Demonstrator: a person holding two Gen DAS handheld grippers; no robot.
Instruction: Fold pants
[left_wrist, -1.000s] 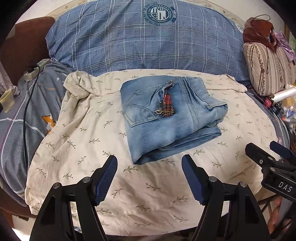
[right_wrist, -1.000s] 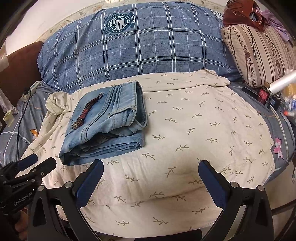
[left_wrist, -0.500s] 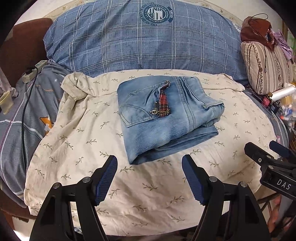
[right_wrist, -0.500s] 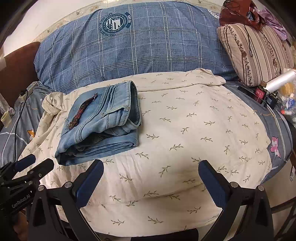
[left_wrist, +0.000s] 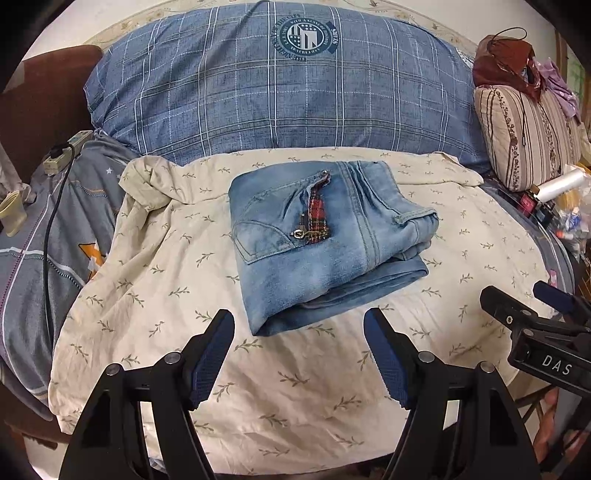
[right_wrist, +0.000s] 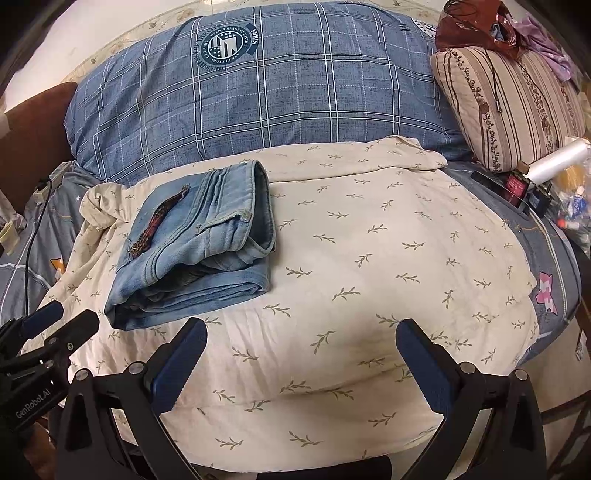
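Light blue jeans (left_wrist: 321, 243) lie folded in a compact stack on a cream leaf-print sheet (left_wrist: 155, 280), a red plaid pocket lining showing on top. In the right wrist view the jeans (right_wrist: 199, 251) lie left of centre. My left gripper (left_wrist: 299, 332) is open and empty, hovering just in front of the near edge of the jeans. My right gripper (right_wrist: 301, 341) is open and empty over bare sheet (right_wrist: 369, 258), to the right of the jeans. Each gripper shows in the other's view: the right one (left_wrist: 535, 306) and the left one (right_wrist: 59, 325).
A big blue plaid pillow (left_wrist: 280, 85) lies behind the sheet. A striped cushion (left_wrist: 524, 129) and small clutter (left_wrist: 554, 206) stand at the right. A grey blanket with a power strip and black cable (left_wrist: 55, 192) lies at the left.
Both grippers have drawn back slightly from the jeans and shifted a little. The jeans lie still and both grippers stay open.
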